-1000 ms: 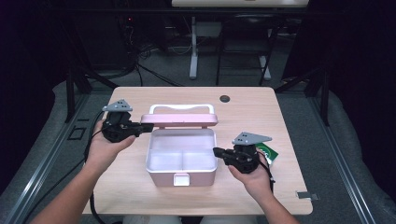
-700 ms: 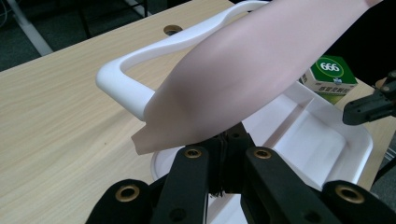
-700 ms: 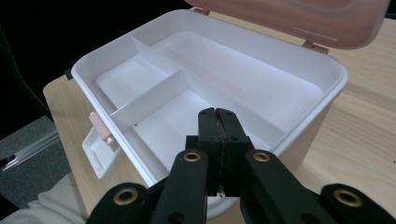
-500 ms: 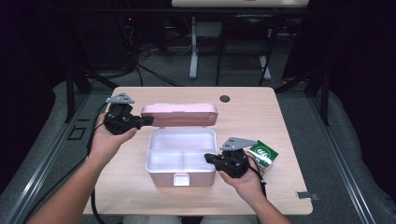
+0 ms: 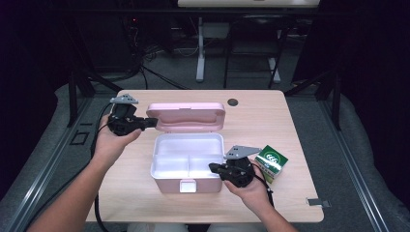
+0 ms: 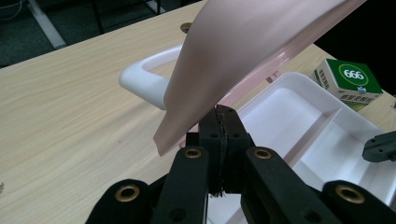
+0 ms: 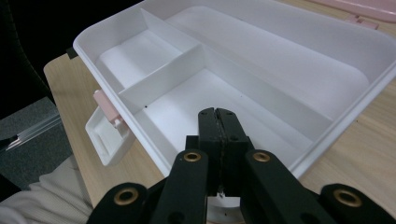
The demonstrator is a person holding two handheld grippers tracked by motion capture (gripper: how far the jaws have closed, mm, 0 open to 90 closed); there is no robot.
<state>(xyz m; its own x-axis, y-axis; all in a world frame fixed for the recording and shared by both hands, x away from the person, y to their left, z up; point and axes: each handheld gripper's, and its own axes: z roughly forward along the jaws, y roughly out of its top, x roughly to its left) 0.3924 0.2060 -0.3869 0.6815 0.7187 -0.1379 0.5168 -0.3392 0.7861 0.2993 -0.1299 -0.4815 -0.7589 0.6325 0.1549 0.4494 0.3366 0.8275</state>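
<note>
1. Left gripper (image 5: 153, 123), black two-jaw tool in the person's left hand (image 5: 110, 142). Jaws pressed together with nothing between them. The tips sit at the left end of the raised lid; the left gripper view puts them just under its lower corner. Judged purpose: propping the lid open so the tray is reachable. Whether the tips actually touch the lid cannot be told.

2. Pale pink hard-plastic lid (image 5: 186, 116) of the storage box, hinged at the rear and tilted back, directly ahead of the left tips. A white loop handle (image 6: 144, 77) lies beyond it on the light wooden table (image 5: 121, 193).

3. White divided plastic tray (image 5: 186, 153) in the pink box base: one long rear compartment, two smaller front ones, all empty. A pink latch tab (image 7: 106, 108) hangs at the front wall. The tray lies between the two tools.

4. Right gripper (image 5: 212, 167), black, in the right hand (image 5: 246, 186). Jaws closed on nothing, tips over the tray's right rim, above the front right compartment. Free space ahead and below inside the tray; the divider wall stands close ahead.

5. Green and white cardboard carton (image 5: 271, 163), just behind the right tool, near the table's right edge. Judged to be the item awaiting packing; bare table surrounds it.
</note>
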